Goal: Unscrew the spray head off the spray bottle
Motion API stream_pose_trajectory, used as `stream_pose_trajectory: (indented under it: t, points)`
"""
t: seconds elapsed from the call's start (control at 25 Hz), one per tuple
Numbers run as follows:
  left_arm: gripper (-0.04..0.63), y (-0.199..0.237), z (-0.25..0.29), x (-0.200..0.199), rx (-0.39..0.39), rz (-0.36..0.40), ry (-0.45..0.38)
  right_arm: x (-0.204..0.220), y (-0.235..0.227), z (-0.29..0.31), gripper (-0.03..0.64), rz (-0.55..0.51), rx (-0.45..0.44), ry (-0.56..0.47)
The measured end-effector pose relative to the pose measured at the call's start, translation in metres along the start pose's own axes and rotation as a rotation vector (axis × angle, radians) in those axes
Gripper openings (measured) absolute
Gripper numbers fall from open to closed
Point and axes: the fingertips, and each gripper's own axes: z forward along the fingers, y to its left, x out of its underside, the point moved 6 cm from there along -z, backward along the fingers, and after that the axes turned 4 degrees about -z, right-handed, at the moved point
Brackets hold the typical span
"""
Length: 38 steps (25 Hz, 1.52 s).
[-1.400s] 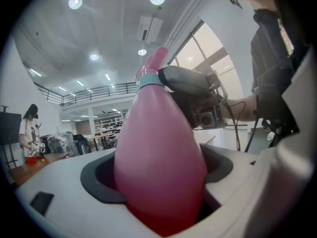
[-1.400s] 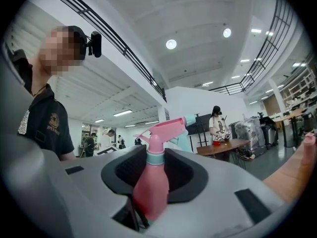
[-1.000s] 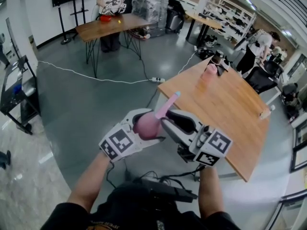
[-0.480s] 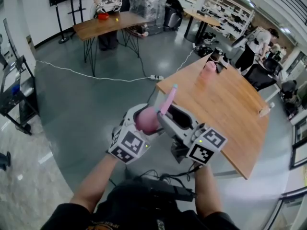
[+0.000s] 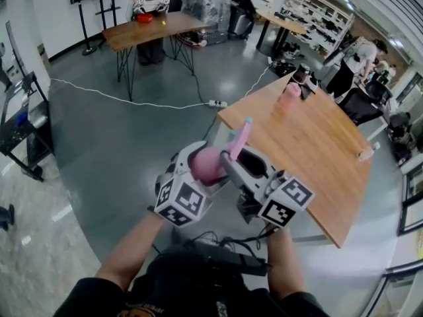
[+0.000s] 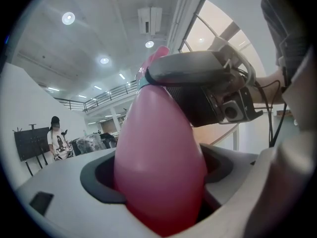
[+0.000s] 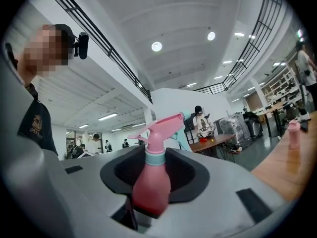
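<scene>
A pink spray bottle with a teal collar and a pink spray head is held in the air over the floor, head tilted up and away from me. My left gripper is shut on its round body, which fills the space between the jaws. My right gripper reaches in from the right at the neck. Its jaws have just been closing with the neck between them. A gap still shows on each side of the collar.
A wooden table stands just right of the grippers, with a pink object near its far corner. A white cable crosses the grey floor. A second table and people are at the back.
My left gripper has shifted a little right and rolled, keeping the bottle. The spray head now points more steeply upward. The right gripper has stayed in place at the neck.
</scene>
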Motion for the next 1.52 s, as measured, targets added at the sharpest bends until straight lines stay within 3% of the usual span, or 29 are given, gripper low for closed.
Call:
stream_pose_trajectory:
  t: [0.32,0.68,0.84,1.28,1.4,1.52]
  points:
    - [0.436,-0.002,-0.003,-0.002,0.114,-0.008,-0.021,-0.004,0.002,0.000,0.132,-0.064,-0.056,0.019]
    - [0.434,-0.006,-0.011,-0.005,0.324,-0.025,-0.026,-0.008,0.008,-0.003,0.130,-0.135,-0.169,0.053]
    - [0.434,-0.021,-0.013,-0.004,0.462,-0.051,-0.049,-0.003,0.010,-0.016,0.130,-0.154,-0.246,0.050]
    - [0.434,-0.042,-0.040,-0.017,0.870,-0.092,-0.099,-0.008,0.026,-0.030,0.133,-0.129,-0.565,0.023]
    - [0.434,-0.042,-0.039,-0.019,0.854,-0.110,-0.127,-0.010,0.026,-0.029,0.141,-0.130,-0.566,0.028]
    - [0.434,-0.037,-0.028,-0.013,0.726,-0.125,-0.122,-0.006,0.019,-0.026,0.147,-0.138,-0.449,0.038]
